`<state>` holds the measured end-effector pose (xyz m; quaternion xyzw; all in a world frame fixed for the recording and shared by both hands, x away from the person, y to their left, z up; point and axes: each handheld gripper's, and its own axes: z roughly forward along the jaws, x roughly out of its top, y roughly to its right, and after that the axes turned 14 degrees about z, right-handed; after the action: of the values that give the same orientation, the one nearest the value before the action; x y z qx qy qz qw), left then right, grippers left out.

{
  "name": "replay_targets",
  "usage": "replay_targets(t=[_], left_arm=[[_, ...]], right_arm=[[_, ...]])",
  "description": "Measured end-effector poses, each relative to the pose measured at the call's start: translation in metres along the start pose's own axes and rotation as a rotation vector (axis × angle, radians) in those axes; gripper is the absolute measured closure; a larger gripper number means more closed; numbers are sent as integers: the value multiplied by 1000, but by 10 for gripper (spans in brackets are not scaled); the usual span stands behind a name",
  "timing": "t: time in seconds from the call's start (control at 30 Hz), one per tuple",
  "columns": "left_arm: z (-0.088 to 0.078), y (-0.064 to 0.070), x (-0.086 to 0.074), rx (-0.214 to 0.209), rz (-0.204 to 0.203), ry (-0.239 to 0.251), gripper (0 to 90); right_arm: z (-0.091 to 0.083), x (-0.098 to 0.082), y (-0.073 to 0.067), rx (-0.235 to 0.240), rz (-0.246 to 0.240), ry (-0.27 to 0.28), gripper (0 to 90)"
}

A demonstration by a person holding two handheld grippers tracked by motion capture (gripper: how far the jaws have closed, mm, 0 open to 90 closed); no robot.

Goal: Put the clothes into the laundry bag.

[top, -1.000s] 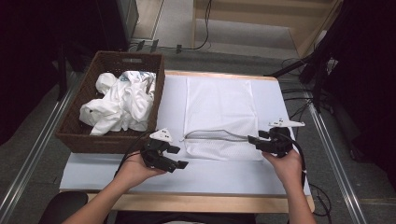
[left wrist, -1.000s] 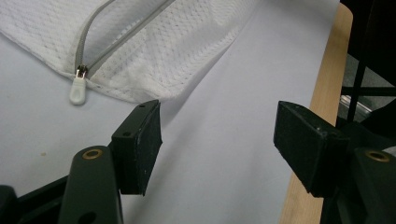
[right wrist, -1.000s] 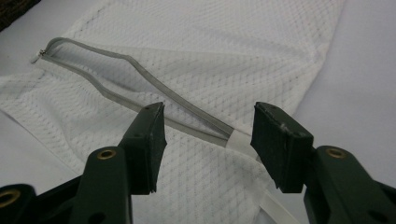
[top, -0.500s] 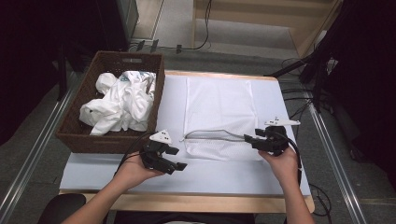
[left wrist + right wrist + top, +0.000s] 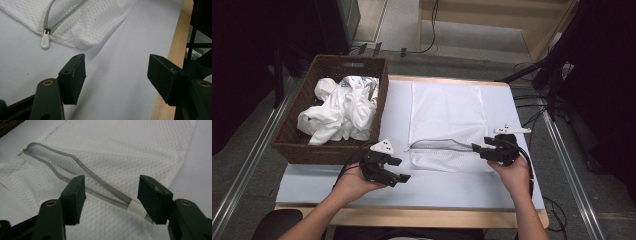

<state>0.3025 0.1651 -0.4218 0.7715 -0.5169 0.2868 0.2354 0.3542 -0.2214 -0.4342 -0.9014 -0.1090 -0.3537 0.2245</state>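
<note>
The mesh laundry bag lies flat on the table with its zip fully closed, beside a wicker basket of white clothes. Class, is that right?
Not quite. The mesh laundry bag does lie flat beside the wicker basket of white clothes, but its zip is open, its two grey sides gaping apart. The right gripper view shows this.

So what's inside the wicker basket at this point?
The basket holds a crumpled heap of white clothes, one with a bit of teal print. Whatever lies beneath the heap, and the basket's floor, is covered.

Bright, even overhead light; dark surroundings; soft shadows; slightly blurred close-ups.
</note>
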Motion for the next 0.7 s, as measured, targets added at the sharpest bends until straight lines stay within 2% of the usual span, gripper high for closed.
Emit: replay_targets(t=[0.7], left_arm=[[1, -1, 0, -7, -2, -2, 316]], right_arm=[[0, 0, 0, 4, 0, 0, 396]])
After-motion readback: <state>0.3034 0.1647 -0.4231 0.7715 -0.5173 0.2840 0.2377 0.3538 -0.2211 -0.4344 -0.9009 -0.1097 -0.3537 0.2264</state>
